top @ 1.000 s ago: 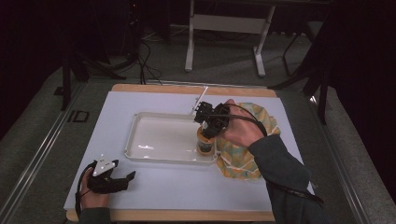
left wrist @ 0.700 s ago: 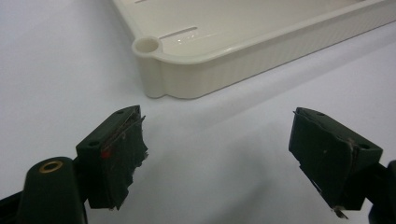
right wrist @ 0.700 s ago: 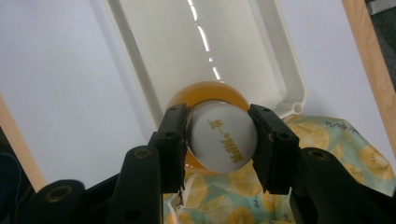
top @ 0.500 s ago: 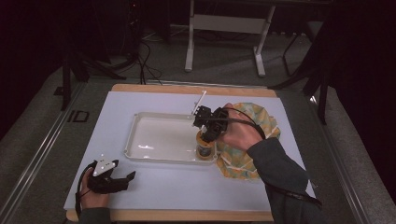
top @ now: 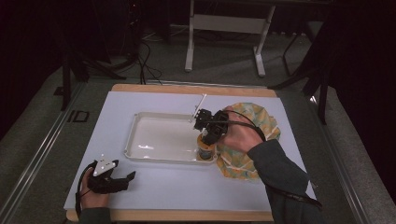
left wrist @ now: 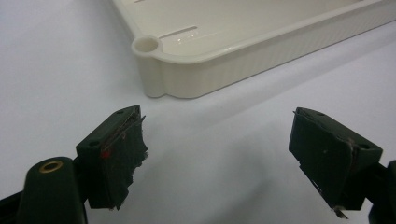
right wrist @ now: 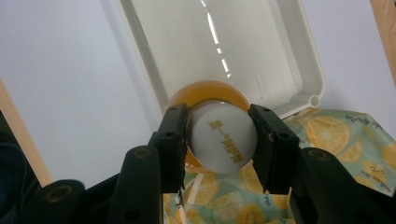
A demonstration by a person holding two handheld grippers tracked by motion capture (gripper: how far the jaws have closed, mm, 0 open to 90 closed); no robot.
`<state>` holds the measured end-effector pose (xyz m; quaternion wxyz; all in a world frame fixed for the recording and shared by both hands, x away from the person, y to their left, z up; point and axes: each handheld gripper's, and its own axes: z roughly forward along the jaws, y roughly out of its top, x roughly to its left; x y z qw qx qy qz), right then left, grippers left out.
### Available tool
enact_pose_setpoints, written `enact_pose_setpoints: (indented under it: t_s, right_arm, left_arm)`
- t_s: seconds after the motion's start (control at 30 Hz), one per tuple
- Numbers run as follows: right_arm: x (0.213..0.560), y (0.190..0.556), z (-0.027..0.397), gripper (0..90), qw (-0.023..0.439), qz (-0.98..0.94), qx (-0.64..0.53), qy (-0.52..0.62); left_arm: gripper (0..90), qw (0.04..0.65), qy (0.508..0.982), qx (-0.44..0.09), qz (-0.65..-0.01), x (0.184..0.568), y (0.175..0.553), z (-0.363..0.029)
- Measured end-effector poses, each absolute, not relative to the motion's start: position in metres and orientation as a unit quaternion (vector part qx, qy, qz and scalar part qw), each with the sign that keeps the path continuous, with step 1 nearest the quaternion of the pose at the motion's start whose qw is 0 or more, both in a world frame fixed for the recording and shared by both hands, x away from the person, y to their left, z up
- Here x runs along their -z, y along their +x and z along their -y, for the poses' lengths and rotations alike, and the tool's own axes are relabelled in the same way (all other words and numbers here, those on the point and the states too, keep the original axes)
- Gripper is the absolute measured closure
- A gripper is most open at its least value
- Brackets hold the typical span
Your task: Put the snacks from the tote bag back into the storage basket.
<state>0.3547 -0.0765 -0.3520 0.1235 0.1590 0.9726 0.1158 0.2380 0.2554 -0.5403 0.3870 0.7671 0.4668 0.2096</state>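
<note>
- We see a cream tray (top: 159, 140) lying on the white surface (top: 187, 186) — its bare floor holds nothing but a glare streak, and the amber jar (right wrist: 210, 93) sits at the tray's near right corner, where our right gripper (right wrist: 218, 140) grips it.
- The right gripper is clamped on the jar's white lid (right wrist: 224, 142), one black pad on each side, jaws about half apart.
- Our left gripper (left wrist: 229, 154) rests on the surface near the tray's near left corner, jaws spread wide with nothing between them.
- A lemon-print cloth (top: 252, 140) lies just beside the tray's right edge, under the right hand.
- Open room — the surface left of the tray and in front of it is bare white.
- The lid carries gold characters that we cannot make out.
</note>
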Motion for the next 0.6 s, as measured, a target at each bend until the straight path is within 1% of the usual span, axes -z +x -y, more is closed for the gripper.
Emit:
enact_pose_setpoints:
  t_s: [0.6]
  right_arm:
    - [0.3588,0.3618,0.0813,58.6,0.098,-0.974,-0.115,0.168]
  left_arm:
    - [18.4,0.387,0.767,-0.209,-0.467,0.5403,0.2380,-0.2553]
